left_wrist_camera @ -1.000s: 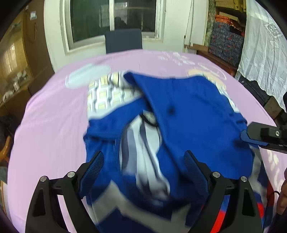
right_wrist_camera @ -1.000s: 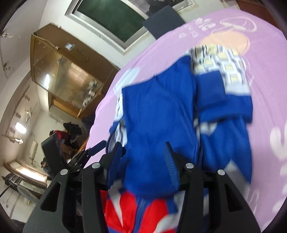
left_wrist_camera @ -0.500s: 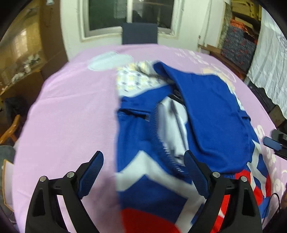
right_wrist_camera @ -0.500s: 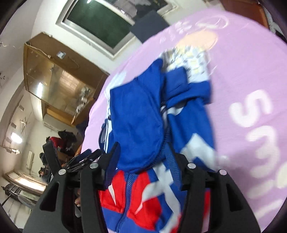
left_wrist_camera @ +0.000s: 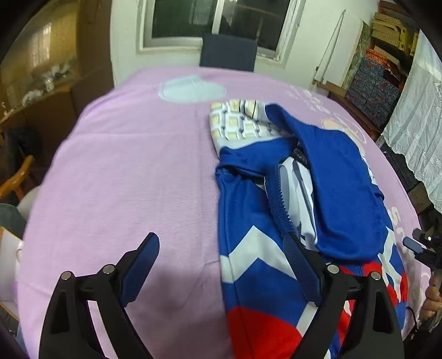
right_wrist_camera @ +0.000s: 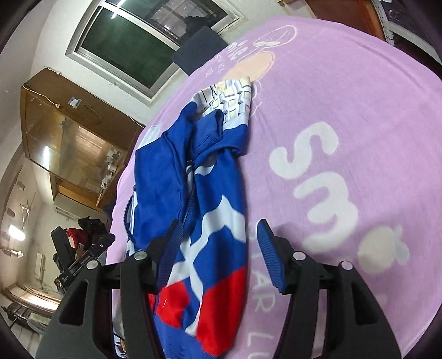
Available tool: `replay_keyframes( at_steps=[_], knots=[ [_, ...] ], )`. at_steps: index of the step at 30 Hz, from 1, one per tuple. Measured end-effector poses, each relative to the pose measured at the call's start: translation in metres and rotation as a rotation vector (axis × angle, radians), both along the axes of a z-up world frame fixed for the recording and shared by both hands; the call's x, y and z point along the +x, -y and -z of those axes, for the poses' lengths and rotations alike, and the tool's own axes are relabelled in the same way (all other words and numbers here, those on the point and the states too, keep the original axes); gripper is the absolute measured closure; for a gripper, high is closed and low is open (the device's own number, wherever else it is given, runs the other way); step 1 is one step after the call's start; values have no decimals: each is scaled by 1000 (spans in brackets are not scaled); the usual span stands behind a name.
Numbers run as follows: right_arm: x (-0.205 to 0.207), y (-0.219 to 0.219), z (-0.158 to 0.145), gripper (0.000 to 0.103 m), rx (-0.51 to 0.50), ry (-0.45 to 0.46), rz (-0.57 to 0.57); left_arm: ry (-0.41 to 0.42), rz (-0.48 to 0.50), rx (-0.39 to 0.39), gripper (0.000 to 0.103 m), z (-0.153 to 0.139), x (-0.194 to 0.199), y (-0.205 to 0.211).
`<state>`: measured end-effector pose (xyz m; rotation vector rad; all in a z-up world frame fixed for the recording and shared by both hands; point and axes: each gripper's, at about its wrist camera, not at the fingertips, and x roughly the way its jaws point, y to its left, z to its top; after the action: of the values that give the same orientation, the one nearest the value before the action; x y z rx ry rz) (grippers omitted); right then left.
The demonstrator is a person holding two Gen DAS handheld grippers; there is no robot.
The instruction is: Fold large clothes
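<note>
A wide surface (left_wrist_camera: pixel 124 165) covered in a pink cloth with white lettering and pale cartoon prints fills most of both views. On it lies a long jacket (left_wrist_camera: pixel 254 248), mostly blue with white zigzag bands and red patches at the near end, folded lengthwise into a narrow strip; in the left view it runs away from the camera on the right half of the cloth. A plain blue panel (left_wrist_camera: pixel 342 198) is laid over its upper side, and a zip edge shows beside it. At the far end a checked white-and-cream piece (left_wrist_camera: pixel 237 121) sticks out from under the blue. Behind the surface stand a dark chair back (left_wrist_camera: pixel 228 52), a window (left_wrist_camera: pixel 221 19) and a wooden cabinet with glass doors (right_wrist_camera: pixel 63 138). The left claw (left_wrist_camera: pixel 221 265) is open, its left finger over bare cloth and its right finger over the jacket. The right claw (right_wrist_camera: pixel 218 248) has just been opening; the jacket's near edge lies between its parted fingers, neither pad pressing on it.
</note>
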<state>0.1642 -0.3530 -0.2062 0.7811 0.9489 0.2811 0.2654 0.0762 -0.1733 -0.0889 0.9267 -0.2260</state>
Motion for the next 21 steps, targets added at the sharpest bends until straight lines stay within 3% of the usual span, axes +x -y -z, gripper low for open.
replay_keyframes(
  at_steps=[6, 15, 21],
  knots=[
    [33, -8, 11, 47, -4, -35, -22, -90, 24, -68, 12, 24, 32, 2],
    [81, -12, 22, 47, 55, -47, -42, -87, 48, -190, 13, 24, 76, 0],
    [80, -17, 27, 48, 97, -51, -66, -88, 118, -275, 14, 24, 61, 3]
  ],
)
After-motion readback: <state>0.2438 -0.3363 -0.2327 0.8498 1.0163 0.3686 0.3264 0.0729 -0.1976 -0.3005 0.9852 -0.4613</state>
